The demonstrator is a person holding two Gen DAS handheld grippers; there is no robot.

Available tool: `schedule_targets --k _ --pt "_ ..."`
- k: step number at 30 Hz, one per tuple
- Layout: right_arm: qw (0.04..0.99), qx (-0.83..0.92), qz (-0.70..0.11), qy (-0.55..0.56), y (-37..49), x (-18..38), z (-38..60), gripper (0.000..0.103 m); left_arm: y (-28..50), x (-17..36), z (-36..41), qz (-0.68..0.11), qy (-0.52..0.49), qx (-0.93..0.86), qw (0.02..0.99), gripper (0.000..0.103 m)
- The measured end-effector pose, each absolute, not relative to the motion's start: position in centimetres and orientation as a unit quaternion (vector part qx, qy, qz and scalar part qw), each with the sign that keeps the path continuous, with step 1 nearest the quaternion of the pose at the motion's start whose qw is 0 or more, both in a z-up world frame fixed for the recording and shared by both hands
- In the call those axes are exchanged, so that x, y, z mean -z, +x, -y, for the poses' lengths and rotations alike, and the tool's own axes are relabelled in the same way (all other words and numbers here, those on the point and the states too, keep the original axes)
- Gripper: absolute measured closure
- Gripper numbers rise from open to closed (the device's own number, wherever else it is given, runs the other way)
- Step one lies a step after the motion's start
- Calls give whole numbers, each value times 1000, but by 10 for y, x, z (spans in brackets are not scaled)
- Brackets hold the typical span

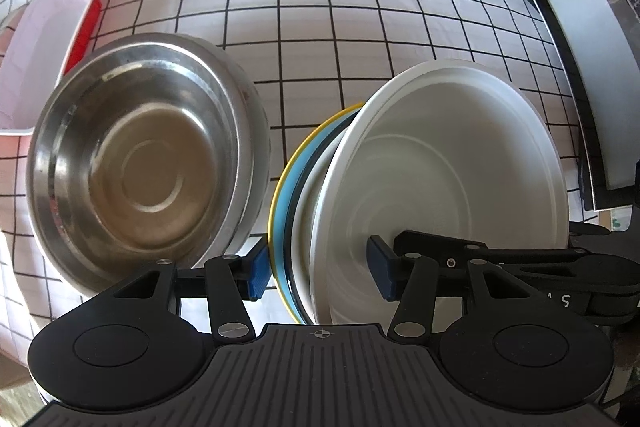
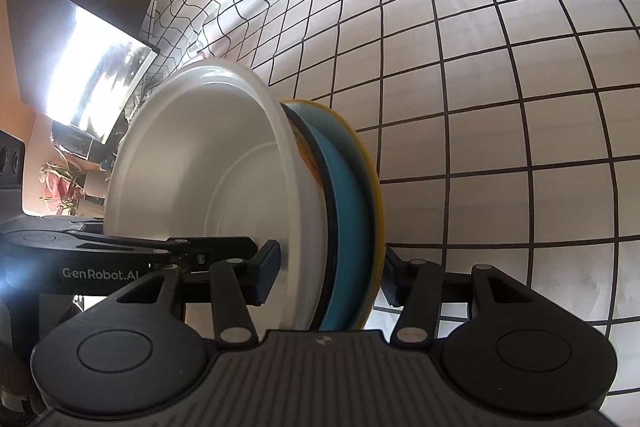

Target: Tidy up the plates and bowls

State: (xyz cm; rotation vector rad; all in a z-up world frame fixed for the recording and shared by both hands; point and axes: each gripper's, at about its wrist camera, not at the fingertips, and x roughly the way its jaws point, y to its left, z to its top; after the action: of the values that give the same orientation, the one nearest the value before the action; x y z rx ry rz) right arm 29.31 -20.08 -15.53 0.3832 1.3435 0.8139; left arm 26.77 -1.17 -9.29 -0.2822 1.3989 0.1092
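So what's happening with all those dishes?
A person is tidying plates and bowls with two handheld claws. Both the left claw and the right claw grip one stack on edge: a white bowl with a blue plate and a yellow plate behind it. A steel bowl sits beside it on the checked tablecloth.
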Motion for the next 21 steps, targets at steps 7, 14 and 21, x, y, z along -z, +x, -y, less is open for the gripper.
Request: schedule_targets --k 7,14,21 --pt "684 -356 -609 187 294 157 203 51 267 94 11 -642 -137 -46 753 48" --pt "684 -344 -616 187 296 156 202 52 268 95 6 -645 -159 -40 746 49" --pt "678 -345 -621 191 299 157 202 53 271 99 8 -648 -154 -41 745 45"
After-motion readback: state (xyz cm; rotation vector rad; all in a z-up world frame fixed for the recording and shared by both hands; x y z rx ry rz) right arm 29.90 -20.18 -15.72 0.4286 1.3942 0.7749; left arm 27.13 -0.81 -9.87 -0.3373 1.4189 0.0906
